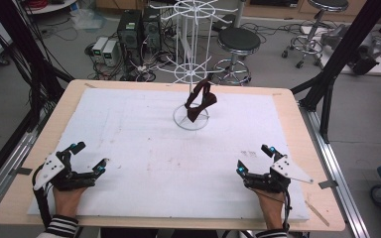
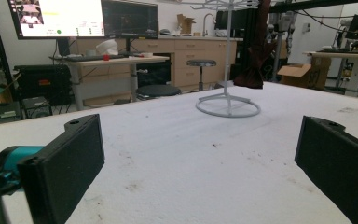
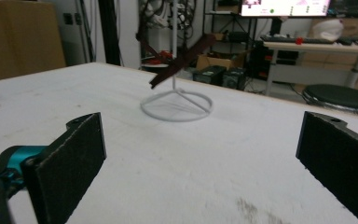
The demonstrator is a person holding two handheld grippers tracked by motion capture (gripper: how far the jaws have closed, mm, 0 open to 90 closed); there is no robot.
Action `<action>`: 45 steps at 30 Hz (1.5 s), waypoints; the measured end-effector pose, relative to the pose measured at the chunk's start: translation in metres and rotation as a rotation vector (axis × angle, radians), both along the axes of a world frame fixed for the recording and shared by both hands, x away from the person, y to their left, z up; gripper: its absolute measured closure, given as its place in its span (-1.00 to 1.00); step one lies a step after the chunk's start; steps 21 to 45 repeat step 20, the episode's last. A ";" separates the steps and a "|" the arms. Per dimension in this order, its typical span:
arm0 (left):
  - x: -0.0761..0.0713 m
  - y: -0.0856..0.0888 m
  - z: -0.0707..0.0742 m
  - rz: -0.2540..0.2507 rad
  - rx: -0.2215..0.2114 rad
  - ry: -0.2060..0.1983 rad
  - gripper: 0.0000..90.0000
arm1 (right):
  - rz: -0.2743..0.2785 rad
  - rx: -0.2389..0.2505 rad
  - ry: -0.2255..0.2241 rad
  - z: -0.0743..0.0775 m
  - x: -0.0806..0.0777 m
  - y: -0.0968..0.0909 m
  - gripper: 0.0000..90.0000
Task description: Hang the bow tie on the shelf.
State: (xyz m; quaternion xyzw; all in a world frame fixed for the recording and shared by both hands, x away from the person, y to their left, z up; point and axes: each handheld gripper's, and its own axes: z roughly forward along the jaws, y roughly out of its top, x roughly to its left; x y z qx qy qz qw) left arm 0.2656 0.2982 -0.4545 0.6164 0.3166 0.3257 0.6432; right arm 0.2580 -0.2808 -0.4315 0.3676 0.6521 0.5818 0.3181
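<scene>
Left gripper (image 1: pixel 88 154) and right gripper (image 1: pixel 254 158) both rest wide open, holding nothing, at the near corners of the white foam-covered counter (image 1: pixel 144 163). Dark maroon cloth item (image 1: pixel 200 101) hangs on the white wire rotating rack (image 1: pixel 192 74) at the far middle, well apart from both. Judged pre-reach step; next move needs a long forward reach to pinch the cloth.

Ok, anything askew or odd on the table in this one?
Nothing is damaged or spilled. The dark red cloth hangs bunched and crooked on the white wire rack; the white table cover has faint brown smudges.
</scene>
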 end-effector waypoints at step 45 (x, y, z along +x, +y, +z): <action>0.000 0.000 0.000 0.001 0.000 0.000 -0.96 | -0.004 -0.008 -0.041 -0.019 -0.005 0.001 -0.99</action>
